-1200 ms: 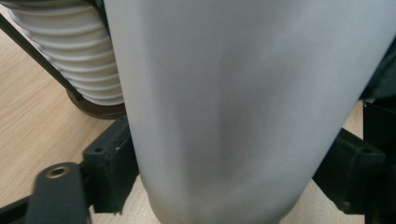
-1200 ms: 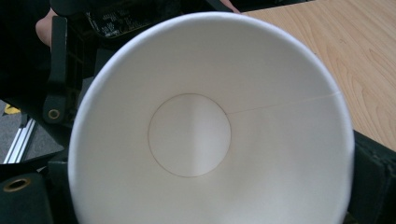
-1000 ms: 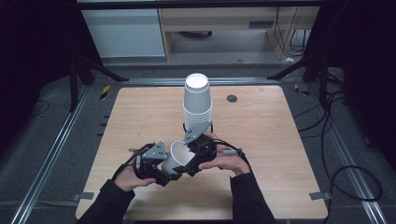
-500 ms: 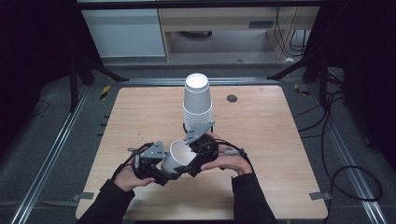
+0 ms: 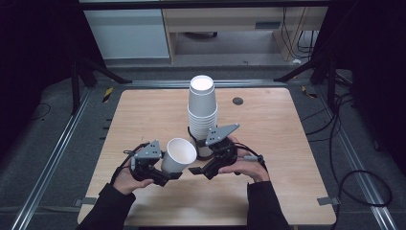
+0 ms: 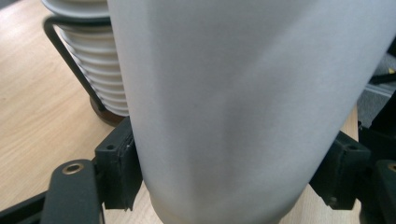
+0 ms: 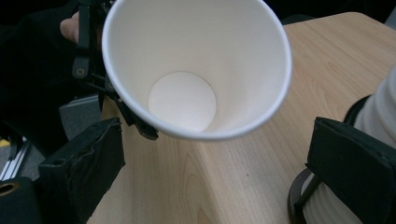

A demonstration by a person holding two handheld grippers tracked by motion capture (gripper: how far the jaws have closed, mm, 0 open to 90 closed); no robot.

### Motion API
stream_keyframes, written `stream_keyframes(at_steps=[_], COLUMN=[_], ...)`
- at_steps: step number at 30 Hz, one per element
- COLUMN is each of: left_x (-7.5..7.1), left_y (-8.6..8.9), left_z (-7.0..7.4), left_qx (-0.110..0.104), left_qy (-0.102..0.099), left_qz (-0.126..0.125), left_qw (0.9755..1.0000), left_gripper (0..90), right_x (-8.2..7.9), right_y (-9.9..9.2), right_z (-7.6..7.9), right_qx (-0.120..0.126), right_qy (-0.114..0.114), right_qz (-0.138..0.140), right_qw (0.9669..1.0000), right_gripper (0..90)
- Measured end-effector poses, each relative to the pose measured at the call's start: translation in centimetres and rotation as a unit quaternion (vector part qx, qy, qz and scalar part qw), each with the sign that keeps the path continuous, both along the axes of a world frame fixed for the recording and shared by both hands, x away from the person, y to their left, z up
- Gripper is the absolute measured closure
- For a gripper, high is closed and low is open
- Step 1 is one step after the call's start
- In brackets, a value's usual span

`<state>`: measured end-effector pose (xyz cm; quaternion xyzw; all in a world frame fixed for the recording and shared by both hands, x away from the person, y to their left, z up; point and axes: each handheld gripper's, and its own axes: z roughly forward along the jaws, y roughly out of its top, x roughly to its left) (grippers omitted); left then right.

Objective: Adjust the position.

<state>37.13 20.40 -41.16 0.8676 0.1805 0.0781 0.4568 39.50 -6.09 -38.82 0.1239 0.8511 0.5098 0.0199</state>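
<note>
High view: cup point(image 5: 178, 155) sits near table's front edge point(image 5: 206, 221).

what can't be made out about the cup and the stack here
- Paper cup, left gripper view: rim and base run past the frame edges.
- Cup stack, high view: its base sits behind the right tool.
- Wire holder, left gripper view: mostly behind the cup.

From above I see my left gripper point(image 5: 165, 173) clamped on a single white paper cup point(image 5: 178, 155), tipped so its open mouth faces up and toward the right gripper point(image 5: 200, 165). The right gripper's jaws sit spread, just beside the cup, not around it. Behind them an upside-down stack of cups point(image 5: 202, 112) stands in a black wire holder point(image 5: 196, 143) on the wooden table point(image 5: 282, 143).
</note>
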Motion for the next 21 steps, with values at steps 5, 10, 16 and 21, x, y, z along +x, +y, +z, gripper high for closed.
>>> stream_keyframes(at_steps=[5, 10, 16, 21], left_x=[0.0, 0.0, -0.1, -0.1], left_y=[0.2, 0.3, 0.5, 0.1], left_z=[0.1, 0.1, 0.2, -0.2], left_qx=[-0.017, -0.033, -0.070, -0.072], left_qy=[-0.005, -0.013, -0.007, -0.002], left_qz=[0.007, 0.018, 0.021, 0.018], left_qw=[0.9998, 0.9992, 0.9973, 0.9973], left_gripper=[23.0, 23.0, 23.0, 23.0], right_x=[-0.2, -0.3, -0.3, -0.3], right_y=[-0.7, -0.9, -0.4, 0.0], right_z=[-0.6, -1.2, -1.5, -1.6], right_qx=[0.018, 0.039, 0.073, 0.092], right_qy=[0.004, 0.007, 0.013, 0.016], right_qz=[-0.019, -0.030, -0.034, -0.029], right_qw=[0.9996, 0.9988, 0.9967, 0.9952], right_gripper=[4.7, 5.1, 5.3, 5.5])
